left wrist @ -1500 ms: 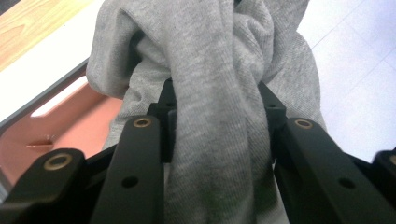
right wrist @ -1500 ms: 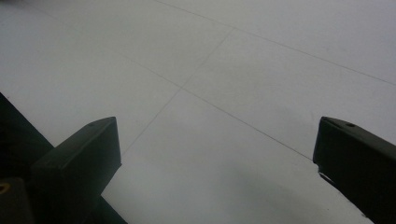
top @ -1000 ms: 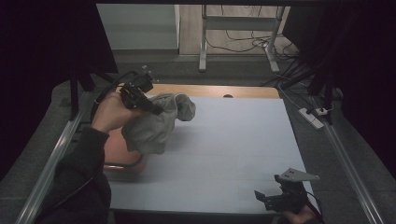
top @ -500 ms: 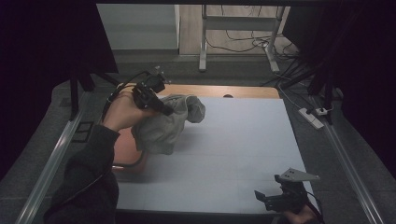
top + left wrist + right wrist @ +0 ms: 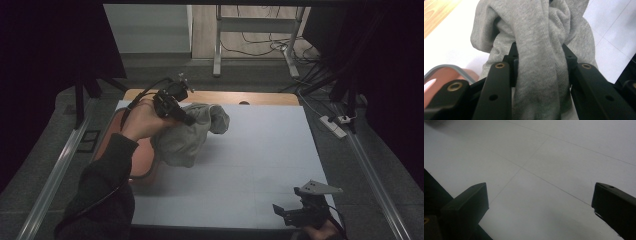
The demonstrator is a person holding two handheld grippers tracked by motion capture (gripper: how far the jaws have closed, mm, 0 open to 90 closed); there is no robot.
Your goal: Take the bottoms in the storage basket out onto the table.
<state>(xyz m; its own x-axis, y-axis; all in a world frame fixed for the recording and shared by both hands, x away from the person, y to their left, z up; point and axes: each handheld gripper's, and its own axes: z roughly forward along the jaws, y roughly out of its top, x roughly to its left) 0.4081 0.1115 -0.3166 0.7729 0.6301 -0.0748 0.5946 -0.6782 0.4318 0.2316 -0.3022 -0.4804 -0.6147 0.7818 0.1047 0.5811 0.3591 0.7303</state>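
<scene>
A grey knit garment (image 5: 190,135) hangs bunched above the left part of the white table sheet (image 5: 260,150). My left gripper (image 5: 187,120) is shut on a thick fold of it, and the cloth drapes down below the jaws. In the left gripper view the grey garment (image 5: 541,50) is squeezed between the two black jaws, with my left gripper (image 5: 540,57) clamped around it. My right gripper (image 5: 280,212) rests near the table's front right edge. Its jaws stand wide apart over bare sheet, so my right gripper (image 5: 540,202) is open with nothing between them.
A reddish-brown tray or basket (image 5: 142,160) with a grey rim sits at the table's left side, partly under the garment. The wooden tabletop (image 5: 260,97) shows along the far edge. Metal rails (image 5: 55,175) run along both sides; a power strip (image 5: 332,125) lies at the right.
My left hand has carried the garment to the right and a little farther back, away from the tray. The right gripper has stayed put.
</scene>
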